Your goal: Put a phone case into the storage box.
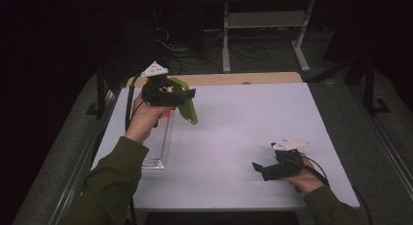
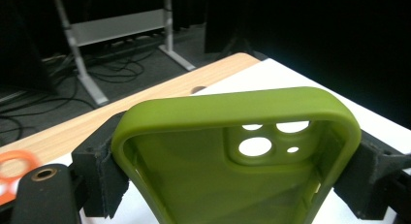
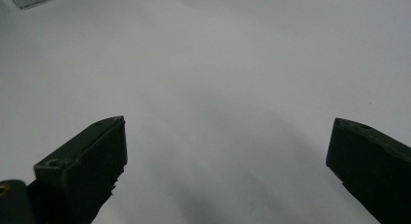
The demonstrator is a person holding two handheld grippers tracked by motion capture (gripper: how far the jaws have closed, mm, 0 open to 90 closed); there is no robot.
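An olive-green phone case (image 1: 187,102) hangs above the white table's (image 1: 243,122) left rear part, clamped across its width by my left gripper (image 1: 182,96). In the left gripper view the case's (image 2: 237,151) open inside faces the camera, camera cut-outs at the top, and both black pads (image 2: 99,170) press on its sides. My right gripper (image 1: 260,169) rests low near the table's front right, jaws spread wide. In the right gripper view its pads (image 3: 87,166) stand far apart over bare white tabletop with nothing between them.
A clear ribbed tray (image 1: 158,144) lies along the table's left side, below my left hand. An orange ring-shaped piece (image 2: 12,166) shows at the left of the left gripper view. A wooden strip (image 1: 234,79) edges the table's back; desk legs and cables stand beyond.
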